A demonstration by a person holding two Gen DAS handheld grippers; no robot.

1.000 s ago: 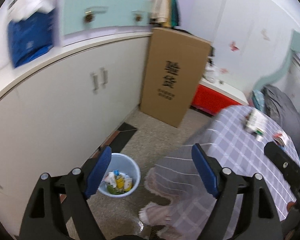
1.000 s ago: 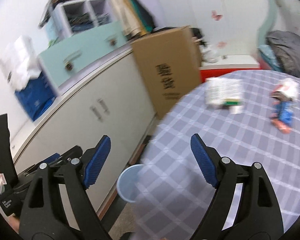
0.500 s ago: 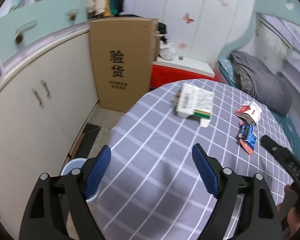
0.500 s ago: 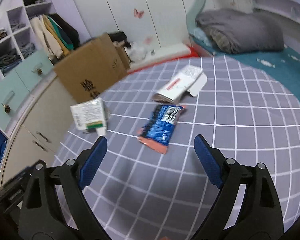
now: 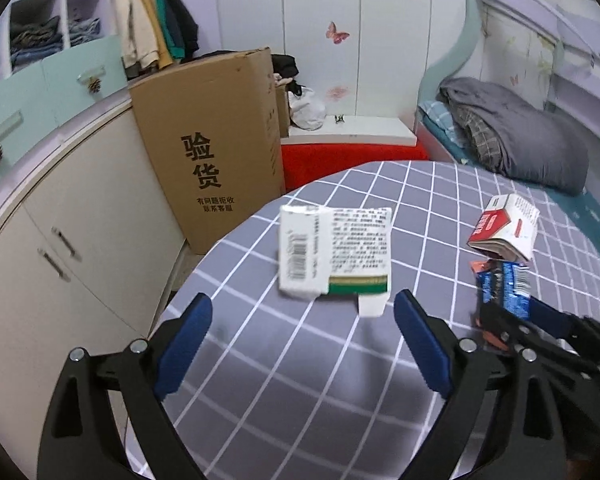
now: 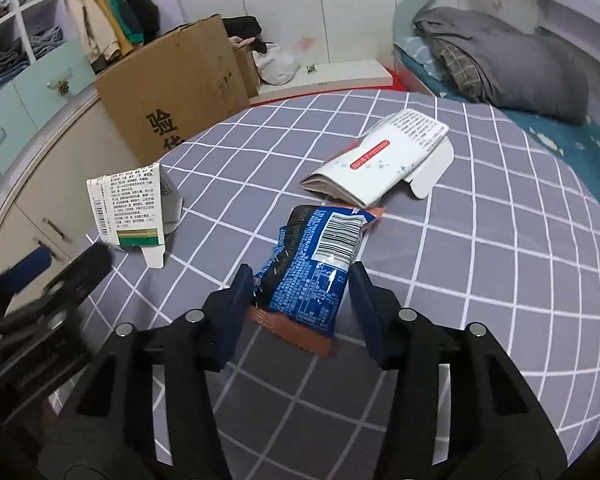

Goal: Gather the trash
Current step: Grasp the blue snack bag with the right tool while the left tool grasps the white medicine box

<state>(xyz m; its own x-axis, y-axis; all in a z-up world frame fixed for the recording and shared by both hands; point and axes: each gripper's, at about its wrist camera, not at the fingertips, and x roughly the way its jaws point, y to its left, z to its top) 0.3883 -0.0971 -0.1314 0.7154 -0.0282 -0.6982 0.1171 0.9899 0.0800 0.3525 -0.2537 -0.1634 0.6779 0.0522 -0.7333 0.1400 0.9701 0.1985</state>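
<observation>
Three pieces of trash lie on the round table with the grey checked cloth (image 5: pixel 300 380). A white and green carton (image 5: pixel 336 254) lies just beyond my open left gripper (image 5: pixel 303 328). It also shows at the left in the right wrist view (image 6: pixel 134 210). A blue snack wrapper (image 6: pixel 318 268) lies between the fingers of my right gripper (image 6: pixel 302 292), which is open around its near end and low over the cloth. A flattened white and red box (image 6: pixel 380 162) lies behind the wrapper. In the left wrist view the wrapper (image 5: pixel 504 284) and the box (image 5: pixel 504 232) are at the right.
A tall cardboard box (image 5: pixel 212 152) stands on the floor beyond the table, next to white cabinets (image 5: pixel 72 216). A bed with a grey blanket (image 6: pixel 500 60) is at the far right. The table's edge (image 5: pixel 204 256) is close on the left.
Both grippers swung from the floor bin and cabinets to the table top. My right gripper has moved down and forward around the blue wrapper, its fingers narrower than before. My left gripper has neared the carton.
</observation>
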